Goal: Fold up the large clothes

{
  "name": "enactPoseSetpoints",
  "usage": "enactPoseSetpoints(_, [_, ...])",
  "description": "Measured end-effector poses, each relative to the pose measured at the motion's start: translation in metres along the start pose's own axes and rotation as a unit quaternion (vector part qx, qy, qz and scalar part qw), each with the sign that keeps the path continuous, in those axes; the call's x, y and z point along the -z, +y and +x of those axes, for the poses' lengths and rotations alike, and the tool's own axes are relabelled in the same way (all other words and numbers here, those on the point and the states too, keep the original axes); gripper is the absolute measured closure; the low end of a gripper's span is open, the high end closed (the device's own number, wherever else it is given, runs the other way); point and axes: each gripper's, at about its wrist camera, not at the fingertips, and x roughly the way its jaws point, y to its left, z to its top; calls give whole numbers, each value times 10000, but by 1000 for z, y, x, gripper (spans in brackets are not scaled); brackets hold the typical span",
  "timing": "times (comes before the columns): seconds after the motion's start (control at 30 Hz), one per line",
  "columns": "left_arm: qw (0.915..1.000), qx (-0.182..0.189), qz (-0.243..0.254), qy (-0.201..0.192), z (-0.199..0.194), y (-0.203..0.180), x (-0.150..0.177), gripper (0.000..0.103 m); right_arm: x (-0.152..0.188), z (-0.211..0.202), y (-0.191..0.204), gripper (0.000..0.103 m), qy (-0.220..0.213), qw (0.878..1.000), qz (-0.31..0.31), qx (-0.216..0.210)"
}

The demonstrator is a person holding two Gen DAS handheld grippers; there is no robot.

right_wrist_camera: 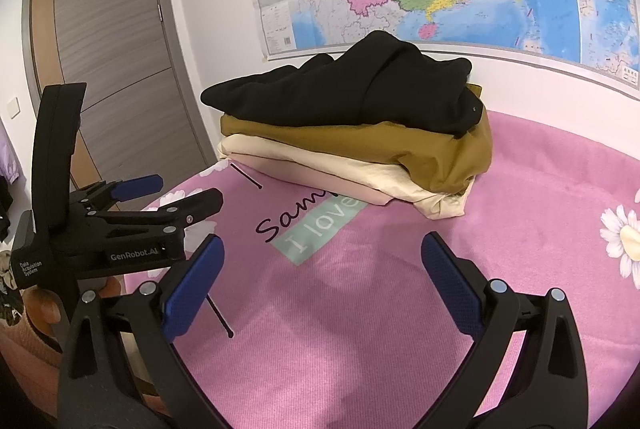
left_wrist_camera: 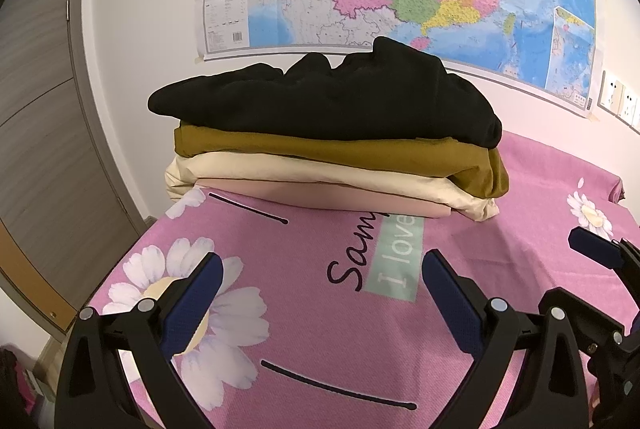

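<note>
Left wrist view: the pile of clothes (left_wrist_camera: 332,145) is seen far on the bed (left_wrist_camera: 520,269); left gripper (left_wrist_camera: 320,293) and right gripper (right_wrist_camera: 322,279) are held apart, empty. The loosely folded black garment (left_wrist_camera: 320,97) could be toppled if grabbed carelessly.

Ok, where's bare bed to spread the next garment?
Free: the pink sheet between both open hand-held grippers (left, right) and the stack, plus the stretch right of the stack. Crowded: the far-left corner, where the black garment tops the folded pile.
</note>
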Motion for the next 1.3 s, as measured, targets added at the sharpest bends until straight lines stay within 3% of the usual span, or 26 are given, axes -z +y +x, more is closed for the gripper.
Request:
enactPoseSetpoints(0.9, [10000,24,6,3,2,1,-4,7,-1,1,0,6,-16,10000,30,20])
enactPoseSetpoints(1.03, [9998,22,-65,-166,2,0,-5,7,0,0,-2,6,-18,10000,68,47])
enactPoseSetpoints(1.17, [9996,119,-229,115,13,-2,-7,7,2,-4,-11,6,-26,9997,143,185])
enactPoseSetpoints(1.3, [9978,501,-155,405,26,-32,-5,7,12,-26,-39,6,-4,9965,387,735])
